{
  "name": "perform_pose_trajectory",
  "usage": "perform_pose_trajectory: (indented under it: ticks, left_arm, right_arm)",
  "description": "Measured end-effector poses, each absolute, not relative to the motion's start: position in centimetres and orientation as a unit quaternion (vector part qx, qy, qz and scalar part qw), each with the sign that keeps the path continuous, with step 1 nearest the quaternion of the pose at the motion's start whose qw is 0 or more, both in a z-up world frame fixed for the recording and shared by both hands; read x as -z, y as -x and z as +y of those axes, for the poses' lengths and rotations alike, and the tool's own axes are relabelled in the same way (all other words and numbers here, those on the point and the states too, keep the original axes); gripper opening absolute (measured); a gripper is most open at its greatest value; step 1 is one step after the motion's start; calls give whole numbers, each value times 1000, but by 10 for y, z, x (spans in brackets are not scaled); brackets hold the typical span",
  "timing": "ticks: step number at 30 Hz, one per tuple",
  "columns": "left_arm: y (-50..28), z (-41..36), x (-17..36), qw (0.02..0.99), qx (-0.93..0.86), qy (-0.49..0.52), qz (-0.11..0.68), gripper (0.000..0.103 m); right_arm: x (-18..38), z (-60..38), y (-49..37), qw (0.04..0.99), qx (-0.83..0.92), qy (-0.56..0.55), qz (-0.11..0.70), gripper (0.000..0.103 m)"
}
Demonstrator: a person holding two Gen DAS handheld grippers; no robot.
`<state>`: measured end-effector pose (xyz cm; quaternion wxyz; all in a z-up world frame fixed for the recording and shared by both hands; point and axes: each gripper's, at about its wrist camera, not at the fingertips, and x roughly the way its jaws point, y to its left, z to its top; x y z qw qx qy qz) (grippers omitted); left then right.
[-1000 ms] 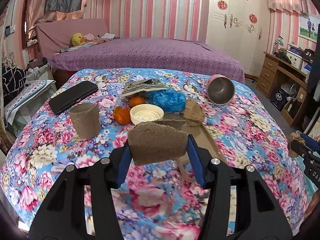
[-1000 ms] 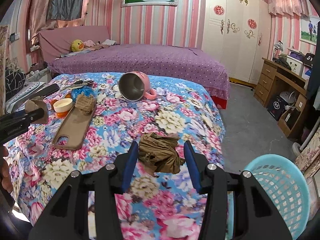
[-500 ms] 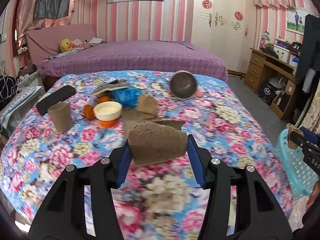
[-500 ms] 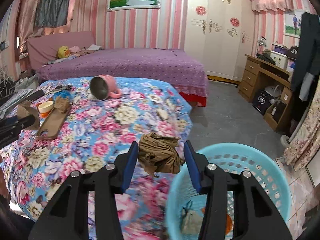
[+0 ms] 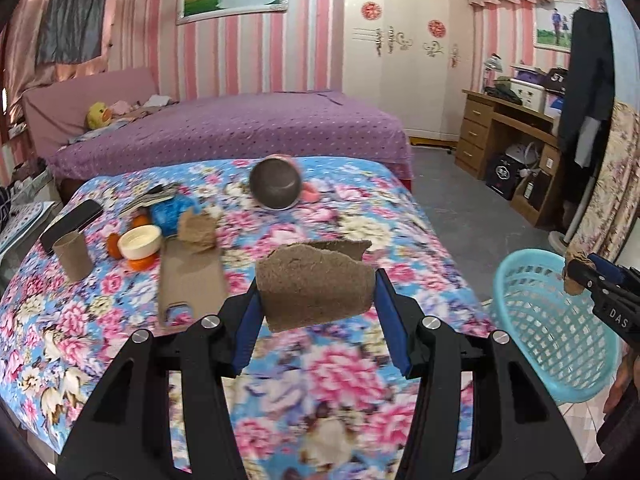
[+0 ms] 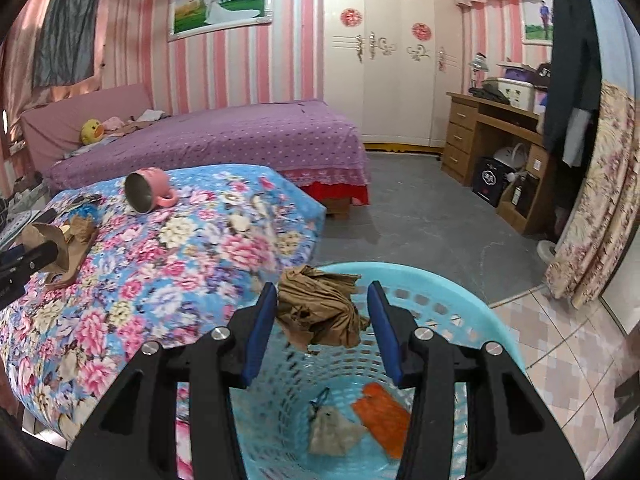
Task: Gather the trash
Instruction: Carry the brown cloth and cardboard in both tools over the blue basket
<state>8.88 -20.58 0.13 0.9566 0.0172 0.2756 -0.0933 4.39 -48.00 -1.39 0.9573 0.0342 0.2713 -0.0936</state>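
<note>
Pink-striped walls [image 6: 224,64] carry a framed landscape picture [image 6: 220,6] above a purple-covered bed [image 6: 240,140]. A white wardrobe [image 6: 384,60] and a wooden desk [image 6: 480,128] stand on the grey floor [image 6: 420,220].

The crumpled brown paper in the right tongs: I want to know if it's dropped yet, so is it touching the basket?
Apart. The right wrist view shows the paper clamped between the pads, hanging above the basket opening.

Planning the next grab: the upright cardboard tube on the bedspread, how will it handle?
The cardboard tube looks thin-walled and hollow, so probably light and crushable under a firm pinch. Standing on soft bedspread, it likely tips if nudged, then rolls.
</note>
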Motion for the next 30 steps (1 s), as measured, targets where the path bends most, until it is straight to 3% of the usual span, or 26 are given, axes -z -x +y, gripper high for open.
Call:
perform_pose_trajectory:
  ticks: [30]
  left_arm:
    - [-73, -286, 11, 949, 144, -49, 276, 52]
  right_arm:
    - [21, -535, -20, 954, 129, -56, 266, 47]
